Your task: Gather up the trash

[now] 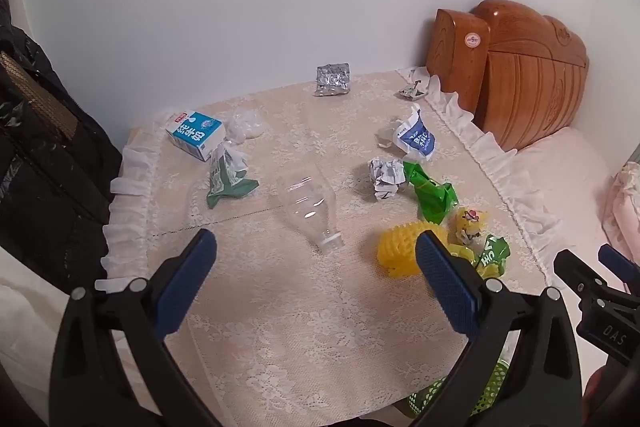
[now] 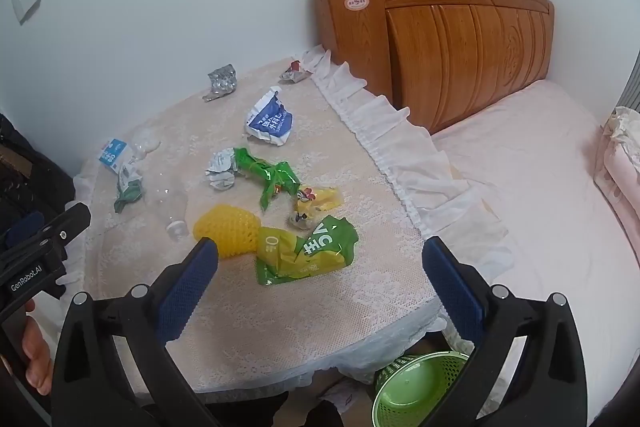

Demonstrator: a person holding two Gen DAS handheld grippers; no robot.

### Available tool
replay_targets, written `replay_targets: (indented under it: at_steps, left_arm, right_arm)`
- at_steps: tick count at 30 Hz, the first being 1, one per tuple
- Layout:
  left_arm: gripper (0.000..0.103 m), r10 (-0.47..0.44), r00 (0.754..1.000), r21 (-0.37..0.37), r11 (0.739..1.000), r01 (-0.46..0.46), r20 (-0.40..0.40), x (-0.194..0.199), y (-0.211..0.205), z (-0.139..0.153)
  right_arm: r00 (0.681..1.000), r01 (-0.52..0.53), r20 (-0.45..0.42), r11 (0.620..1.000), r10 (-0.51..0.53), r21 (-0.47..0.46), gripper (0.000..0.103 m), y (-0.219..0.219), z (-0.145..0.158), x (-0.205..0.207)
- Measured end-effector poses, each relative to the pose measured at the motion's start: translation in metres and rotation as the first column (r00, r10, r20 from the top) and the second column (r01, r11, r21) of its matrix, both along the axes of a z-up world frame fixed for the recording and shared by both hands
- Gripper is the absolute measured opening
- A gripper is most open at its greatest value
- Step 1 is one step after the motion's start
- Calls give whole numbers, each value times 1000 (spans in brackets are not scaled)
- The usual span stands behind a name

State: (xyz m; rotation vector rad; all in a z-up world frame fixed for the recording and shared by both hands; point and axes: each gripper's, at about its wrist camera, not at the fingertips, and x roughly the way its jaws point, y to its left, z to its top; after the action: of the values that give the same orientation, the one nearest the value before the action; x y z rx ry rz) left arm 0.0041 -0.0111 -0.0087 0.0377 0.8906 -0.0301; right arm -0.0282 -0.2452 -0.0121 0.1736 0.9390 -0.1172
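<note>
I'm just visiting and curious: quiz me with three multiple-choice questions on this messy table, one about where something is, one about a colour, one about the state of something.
1. Where is the basket?
A. On the table
B. On the floor below the table's near edge
C. On the bed

2. What colour is the foam net sleeve beside the clear bottle?
A. Yellow
B. Red
C. Black

3. How does the clear bottle stand?
A. Upright with a cap on
B. Upright, full of water
C. Lying on its side, empty, uncapped

Answers:
1. B, since the green basket shows under the hanging lace tablecloth in the right wrist view.
2. A, as the netted sleeve is bright yellow in both views.
3. C, because the bottle lies flat, see-through, with its open neck toward the camera.
</note>
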Motion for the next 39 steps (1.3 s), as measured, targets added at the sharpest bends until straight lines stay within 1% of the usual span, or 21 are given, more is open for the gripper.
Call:
replay_targets:
  at_steps: [39]
  left_arm:
    - [95,19,1000,-5,1000,-19,-23,10,10,-6]
  right_arm:
    - [1000,-1,-14,1000,1,4,101,5,-7,5]
